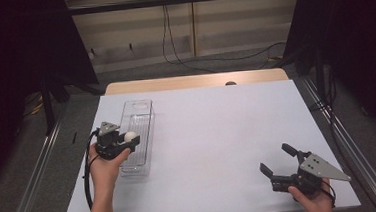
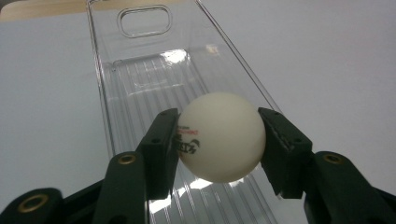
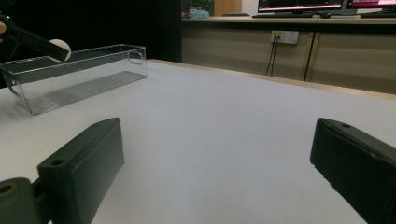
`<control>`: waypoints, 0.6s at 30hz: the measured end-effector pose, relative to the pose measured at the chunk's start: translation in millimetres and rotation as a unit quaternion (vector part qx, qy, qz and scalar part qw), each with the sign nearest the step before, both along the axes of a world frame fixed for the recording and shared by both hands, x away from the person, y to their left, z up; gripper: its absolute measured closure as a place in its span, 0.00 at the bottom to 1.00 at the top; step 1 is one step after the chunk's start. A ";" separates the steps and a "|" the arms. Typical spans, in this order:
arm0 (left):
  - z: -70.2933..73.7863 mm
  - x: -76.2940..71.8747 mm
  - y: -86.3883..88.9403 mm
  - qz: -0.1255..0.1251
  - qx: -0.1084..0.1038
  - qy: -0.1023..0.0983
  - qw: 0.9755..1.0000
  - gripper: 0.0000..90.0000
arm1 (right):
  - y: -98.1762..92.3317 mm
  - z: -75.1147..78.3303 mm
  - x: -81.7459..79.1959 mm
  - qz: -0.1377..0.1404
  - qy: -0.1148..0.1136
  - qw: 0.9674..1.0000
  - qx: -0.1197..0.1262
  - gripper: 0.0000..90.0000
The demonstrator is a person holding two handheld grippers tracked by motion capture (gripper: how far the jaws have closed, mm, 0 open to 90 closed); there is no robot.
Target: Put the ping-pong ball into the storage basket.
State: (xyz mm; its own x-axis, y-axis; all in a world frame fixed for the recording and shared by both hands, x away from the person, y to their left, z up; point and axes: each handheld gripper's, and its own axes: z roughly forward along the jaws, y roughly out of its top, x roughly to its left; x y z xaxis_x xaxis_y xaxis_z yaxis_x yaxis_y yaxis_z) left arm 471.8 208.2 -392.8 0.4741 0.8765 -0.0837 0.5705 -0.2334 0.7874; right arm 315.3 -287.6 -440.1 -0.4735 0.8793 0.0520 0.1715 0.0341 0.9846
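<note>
High view: the clear plastic tray [image 1: 139, 120] lies on the left part of the white tabletop [image 1: 218, 144], its long axis running away from the person toward the far edge, with the handle cut-out in its far end wall. It is a narrow, straight-sided bin with a ribbed floor. The left gripper [image 1: 126, 140] hangs over the tray's near half, angled toward the right and forward, and its fingers are closed on a white ping-pong ball [image 1: 130, 136]. Left gripper view confirms the grip: the ball [image 2: 220, 136] sits squarely between the two black fingers [image 2: 161, 149], one pad pressing each side, with red and black printed lettering facing the left pad. The ball is held above the tray's ribbed floor [image 2: 154, 88], within the line of its side walls; whether it touches the floor I cannot tell. The right gripper [image 1: 279, 161] rests well apart from the tray at the near right of the tabletop, pointing left and away, its fingers [image 3: 84, 168] spread wide with nothing between them.
</note>
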 end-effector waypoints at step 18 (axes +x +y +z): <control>3.3 -2.3 0.5 0.011 -0.010 -0.018 1.000 0.30 | 0.4 -0.1 0.5 -0.003 0.000 1.000 0.001 0.03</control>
State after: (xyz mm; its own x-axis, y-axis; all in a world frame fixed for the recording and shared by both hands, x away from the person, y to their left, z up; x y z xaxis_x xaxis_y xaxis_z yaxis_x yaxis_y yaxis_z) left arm 469.5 208.7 -389.5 0.4584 0.8846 -0.0852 0.5465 -0.2050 0.8120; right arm 315.8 -287.2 -440.2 -0.4691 0.8816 0.0532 0.1709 0.0315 0.9848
